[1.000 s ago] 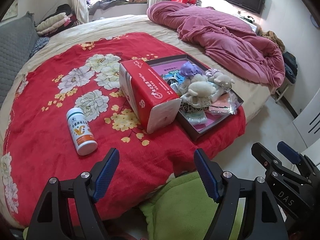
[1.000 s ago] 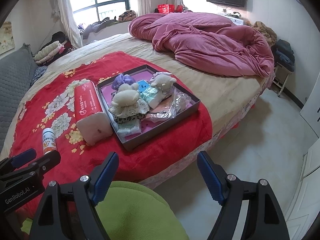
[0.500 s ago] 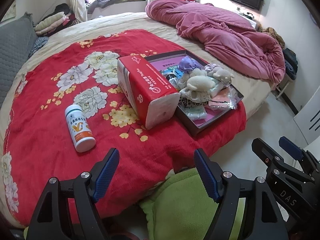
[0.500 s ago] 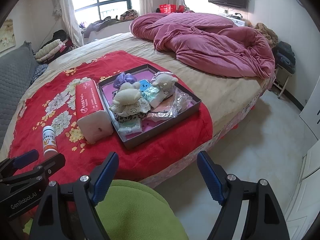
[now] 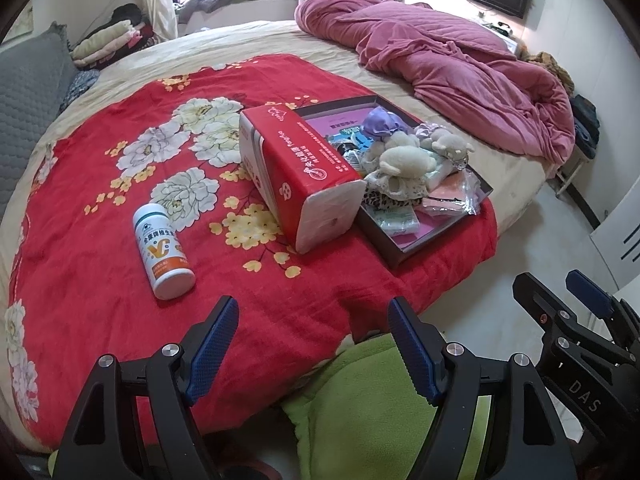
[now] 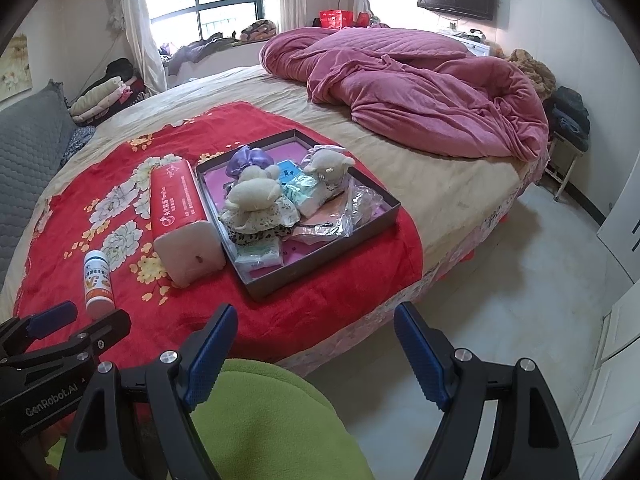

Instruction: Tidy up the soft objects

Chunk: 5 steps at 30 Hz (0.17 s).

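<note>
A dark shallow box [image 6: 384,216] [image 5: 436,236] lies on a red floral blanket [image 5: 100,264] on the bed. It holds cream plush toys [image 6: 256,196] [image 5: 404,160], a purple fabric piece [image 6: 244,158], tissue packs and plastic bags. A red tissue pack [image 5: 296,164] [image 6: 176,200] lies against its left side. A white pill bottle [image 5: 162,250] [image 6: 96,278] lies further left. My left gripper [image 5: 312,344] is open and empty above the blanket's near edge. My right gripper [image 6: 316,348] is open and empty, off the bed's edge.
A crumpled pink duvet [image 6: 420,92] covers the far right of the bed. Folded clothes [image 6: 104,94] are stacked by the window. A grey cushion [image 5: 24,80] is at the left. A green fleece garment [image 6: 264,420] is below the grippers. White floor [image 6: 500,300] lies right.
Both grippers have moved slightly closer to the bed; the box and tissue pack appear a little nearer. Both stay open. Nothing on the bed has moved.
</note>
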Available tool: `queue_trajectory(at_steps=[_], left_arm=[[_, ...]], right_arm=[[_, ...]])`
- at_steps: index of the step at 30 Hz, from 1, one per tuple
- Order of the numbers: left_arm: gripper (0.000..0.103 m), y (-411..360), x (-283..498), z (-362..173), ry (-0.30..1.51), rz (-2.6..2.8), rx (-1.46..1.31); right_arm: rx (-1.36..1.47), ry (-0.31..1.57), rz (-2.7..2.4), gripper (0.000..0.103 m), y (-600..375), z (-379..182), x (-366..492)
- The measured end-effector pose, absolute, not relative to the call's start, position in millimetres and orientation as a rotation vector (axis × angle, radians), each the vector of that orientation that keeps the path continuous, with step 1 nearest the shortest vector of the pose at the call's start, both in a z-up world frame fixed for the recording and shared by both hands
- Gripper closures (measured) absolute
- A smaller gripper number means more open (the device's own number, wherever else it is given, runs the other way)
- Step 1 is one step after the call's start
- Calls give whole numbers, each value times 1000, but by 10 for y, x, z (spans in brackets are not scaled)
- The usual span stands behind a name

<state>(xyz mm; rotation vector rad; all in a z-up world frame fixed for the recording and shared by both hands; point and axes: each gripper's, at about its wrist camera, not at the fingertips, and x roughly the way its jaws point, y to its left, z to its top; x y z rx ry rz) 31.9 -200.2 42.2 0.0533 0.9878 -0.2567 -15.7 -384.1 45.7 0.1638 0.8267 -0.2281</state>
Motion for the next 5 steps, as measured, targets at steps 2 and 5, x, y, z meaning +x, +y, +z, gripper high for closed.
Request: queue_trajectory(at_steps=[2, 5], left_arm=[[25, -1991, 323, 412, 990, -254, 53], [25, -1978, 327, 408, 990, -254, 51]], right_arm=[[159, 824, -230, 23, -3835, 461, -160], [159, 822, -229, 23, -3836, 468, -161]])
